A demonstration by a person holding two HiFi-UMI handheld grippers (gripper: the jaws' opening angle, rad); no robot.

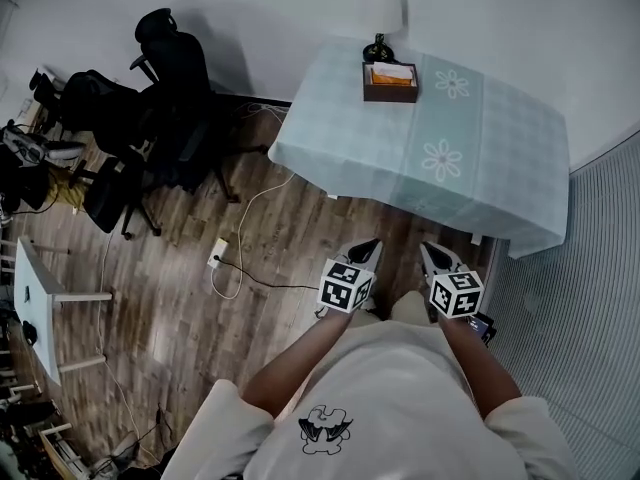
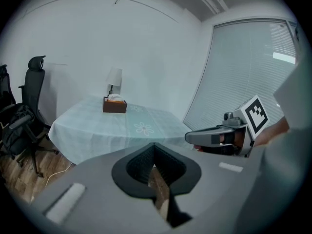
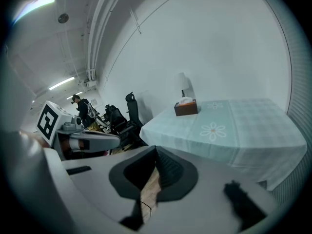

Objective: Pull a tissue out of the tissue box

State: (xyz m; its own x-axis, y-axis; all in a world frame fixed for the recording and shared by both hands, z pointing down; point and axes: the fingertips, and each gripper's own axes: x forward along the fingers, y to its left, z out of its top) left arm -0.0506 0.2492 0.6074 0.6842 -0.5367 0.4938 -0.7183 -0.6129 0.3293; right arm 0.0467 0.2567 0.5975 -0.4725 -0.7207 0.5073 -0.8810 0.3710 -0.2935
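A brown tissue box (image 1: 390,83) with a white tissue showing at its top stands at the far edge of a table under a pale blue flowered cloth (image 1: 500,158). It also shows small in the left gripper view (image 2: 114,105) and in the right gripper view (image 3: 185,108). Both grippers hang side by side over the wooden floor, well short of the table's near edge. My left gripper (image 1: 371,246) is shut and empty, its jaws meeting at the tip (image 2: 154,147). My right gripper (image 1: 429,249) is likewise shut on nothing (image 3: 156,152).
A white lamp (image 1: 381,13) stands just behind the box. Black office chairs (image 1: 165,98) crowd the floor at the left, with a cable and power strip (image 1: 217,255) trailing from under the table. A small white table (image 1: 30,303) is at far left, and ribbed blinds (image 1: 580,298) at right.
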